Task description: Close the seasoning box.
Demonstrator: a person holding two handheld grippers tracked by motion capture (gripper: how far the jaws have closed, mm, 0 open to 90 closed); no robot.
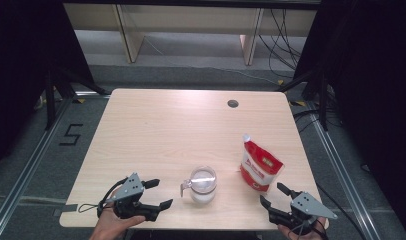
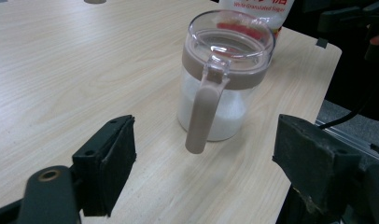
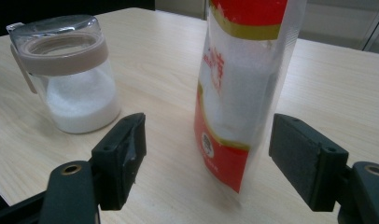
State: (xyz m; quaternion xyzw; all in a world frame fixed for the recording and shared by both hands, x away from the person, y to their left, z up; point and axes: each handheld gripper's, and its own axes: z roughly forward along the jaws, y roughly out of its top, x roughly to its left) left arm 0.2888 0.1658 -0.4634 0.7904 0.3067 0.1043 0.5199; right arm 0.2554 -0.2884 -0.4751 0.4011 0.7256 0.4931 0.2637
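A clear jar [image 1: 203,184] with a brown band, a brown handle [image 2: 204,112] and white granules inside stands near the table's front edge. My left gripper [image 1: 162,193] is open just left of it, its jaws wide on either side of the handle's line and touching nothing [image 2: 206,140]. A red and white sugar bag [image 1: 261,167] stands upright to the jar's right. My right gripper [image 1: 271,193] is open just in front of the bag [image 3: 239,93], its pads apart from it [image 3: 206,140]. The jar [image 3: 71,74] is at the left in the right gripper view.
The light wooden table [image 1: 166,130] has a round cable hole [image 1: 233,103] at the back right. Black frame legs and cables stand on the floor around it. Both grippers are close to the table's front edge.
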